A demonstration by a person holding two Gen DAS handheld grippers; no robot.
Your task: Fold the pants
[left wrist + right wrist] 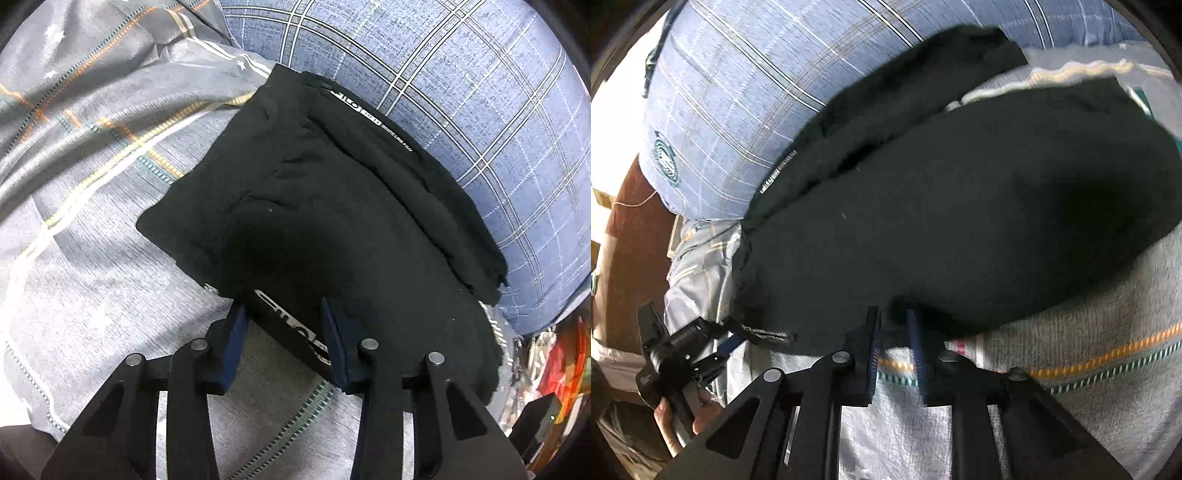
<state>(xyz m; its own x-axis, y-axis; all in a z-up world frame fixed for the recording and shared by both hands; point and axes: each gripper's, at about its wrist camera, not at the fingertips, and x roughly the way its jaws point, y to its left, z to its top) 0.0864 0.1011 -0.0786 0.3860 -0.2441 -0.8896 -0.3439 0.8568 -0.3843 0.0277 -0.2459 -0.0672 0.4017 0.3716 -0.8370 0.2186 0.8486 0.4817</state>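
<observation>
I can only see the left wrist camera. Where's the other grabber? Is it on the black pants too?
Observer: Yes. The right gripper sits at the near edge of the black pants, with its jaws nearly together. I cannot tell whether they pinch the cloth.
Operator: Can you see my grabber from there?
Observer: Yes. The left gripper is at a corner of the pants, low on the left of the right wrist view. A person's hand holds its handle.
Operator: Is there anything funny on the blue pillow?
Observer: A round green badge is printed near one corner of the pillow, outside your view.
</observation>
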